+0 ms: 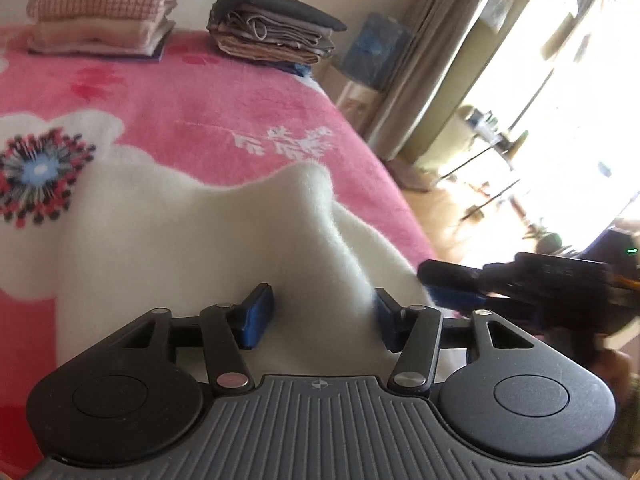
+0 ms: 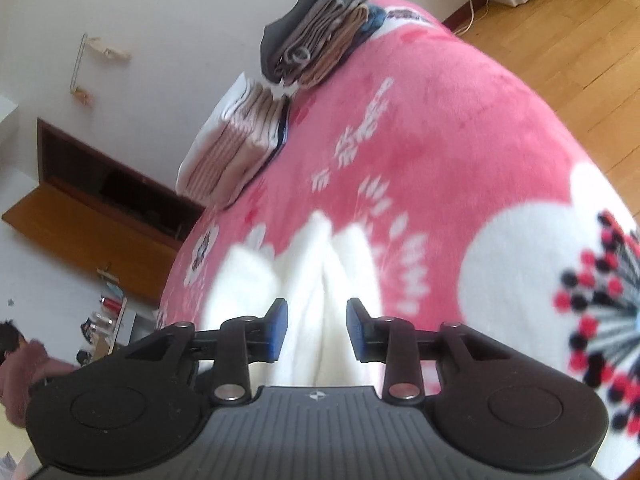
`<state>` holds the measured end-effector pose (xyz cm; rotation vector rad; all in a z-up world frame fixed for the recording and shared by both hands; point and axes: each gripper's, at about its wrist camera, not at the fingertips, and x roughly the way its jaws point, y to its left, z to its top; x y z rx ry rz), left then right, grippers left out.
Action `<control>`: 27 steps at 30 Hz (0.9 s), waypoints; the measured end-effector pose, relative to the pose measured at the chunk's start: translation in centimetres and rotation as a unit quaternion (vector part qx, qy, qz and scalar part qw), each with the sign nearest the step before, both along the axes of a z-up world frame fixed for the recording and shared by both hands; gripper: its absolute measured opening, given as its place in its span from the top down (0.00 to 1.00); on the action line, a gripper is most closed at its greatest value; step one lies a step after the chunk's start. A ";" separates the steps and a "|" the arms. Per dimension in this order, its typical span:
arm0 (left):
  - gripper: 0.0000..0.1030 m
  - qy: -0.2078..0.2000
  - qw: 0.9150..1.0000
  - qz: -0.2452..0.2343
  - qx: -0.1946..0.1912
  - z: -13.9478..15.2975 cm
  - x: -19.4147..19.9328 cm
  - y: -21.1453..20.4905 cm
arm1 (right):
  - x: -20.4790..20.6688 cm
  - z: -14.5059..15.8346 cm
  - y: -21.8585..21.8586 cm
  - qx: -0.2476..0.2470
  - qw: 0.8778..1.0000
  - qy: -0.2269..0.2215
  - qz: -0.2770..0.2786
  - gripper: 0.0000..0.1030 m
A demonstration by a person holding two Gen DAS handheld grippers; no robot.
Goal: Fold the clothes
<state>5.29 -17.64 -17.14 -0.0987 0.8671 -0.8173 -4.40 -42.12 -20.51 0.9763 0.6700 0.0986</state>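
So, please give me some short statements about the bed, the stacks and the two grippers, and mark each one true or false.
1. The left gripper is open, with the white garment between its fingers. True.
2. The right gripper is shut on a dark shirt. False: it is open over the white garment.
3. Two folded stacks, a pink stack and a dark stack, lie on the blanket. True.
4. The blanket is plain blue. False: it is pink with flowers.

black tool (image 1: 322, 316), blue pads (image 1: 256, 316), silver rivets.
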 end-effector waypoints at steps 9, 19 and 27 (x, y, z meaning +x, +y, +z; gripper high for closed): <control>0.79 -0.055 0.998 0.021 -0.021 4.1 -2.1 0.5 | 1.5 0.2 2.0 -0.040 0.999 0.008 0.032 0.90; 0.64 0.034 0.997 -0.009 -0.063 -0.8 -1.0 -1.6 | 1.5 -1.7 1.1 0.044 0.999 0.021 0.015 0.89; 0.42 0.032 0.991 -0.042 -0.120 -0.4 -1.5 -0.2 | 1.8 -2.3 0.2 0.113 0.993 0.026 0.005 0.74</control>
